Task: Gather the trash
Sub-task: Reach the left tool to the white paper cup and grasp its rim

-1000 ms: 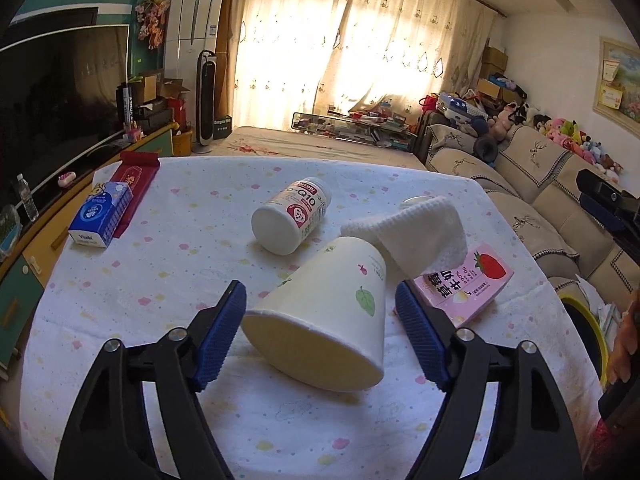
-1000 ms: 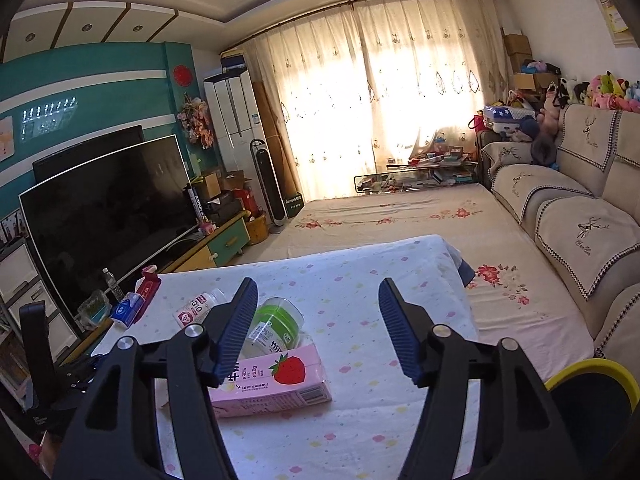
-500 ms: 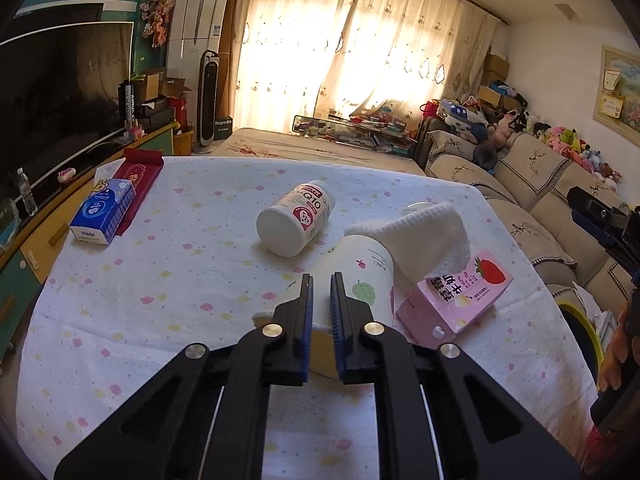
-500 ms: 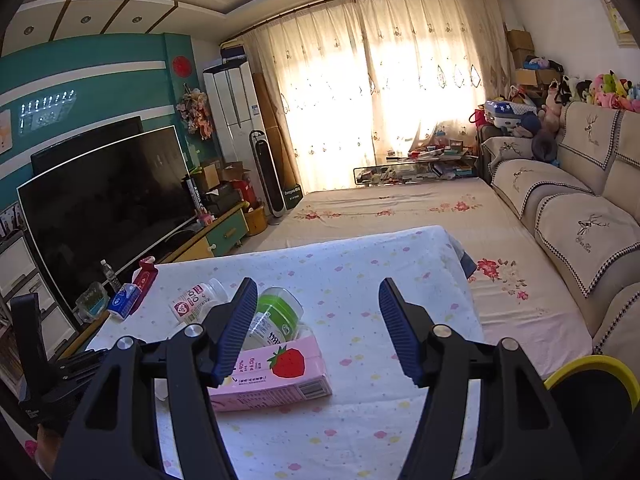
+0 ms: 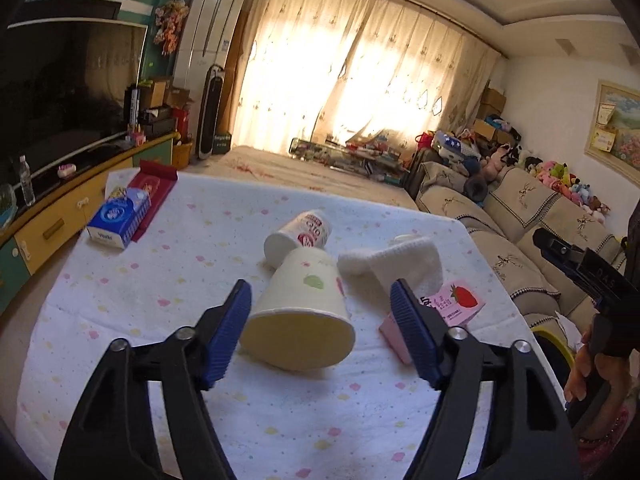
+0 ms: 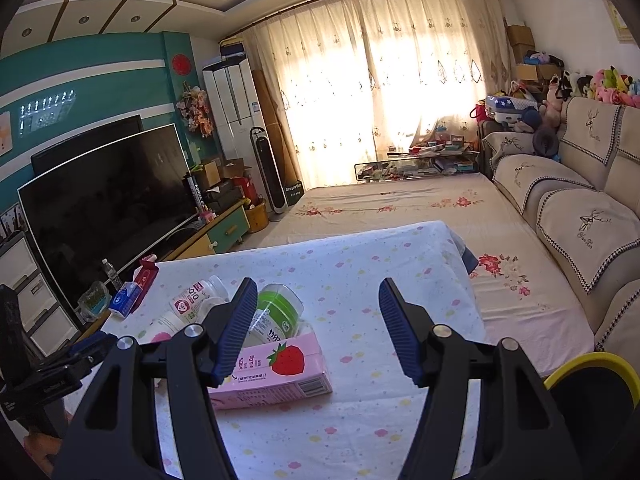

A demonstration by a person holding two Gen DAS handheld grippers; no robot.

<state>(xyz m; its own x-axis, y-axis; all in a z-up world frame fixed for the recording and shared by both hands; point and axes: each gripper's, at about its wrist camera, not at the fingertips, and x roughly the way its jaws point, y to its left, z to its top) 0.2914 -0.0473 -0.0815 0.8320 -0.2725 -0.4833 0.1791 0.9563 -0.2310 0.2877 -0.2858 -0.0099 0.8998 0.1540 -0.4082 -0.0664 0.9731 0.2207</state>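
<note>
A paper cup point(image 5: 300, 312) lies on its side near the table's point(image 5: 120, 320) front edge, its round mouth between the ribbed blue pads of the wide-apart left gripper point(image 5: 320, 334); beside it a glossy pink carton point(image 6: 276, 372) lies under the equally spread right gripper point(image 6: 316, 330).

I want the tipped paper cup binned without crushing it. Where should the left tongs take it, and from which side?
Probably across the wall just behind the rim of the white paper cup. It lies on its side, mouth toward the open left tongs, so come straight in from the mouth end, squeezing lightly.
</note>
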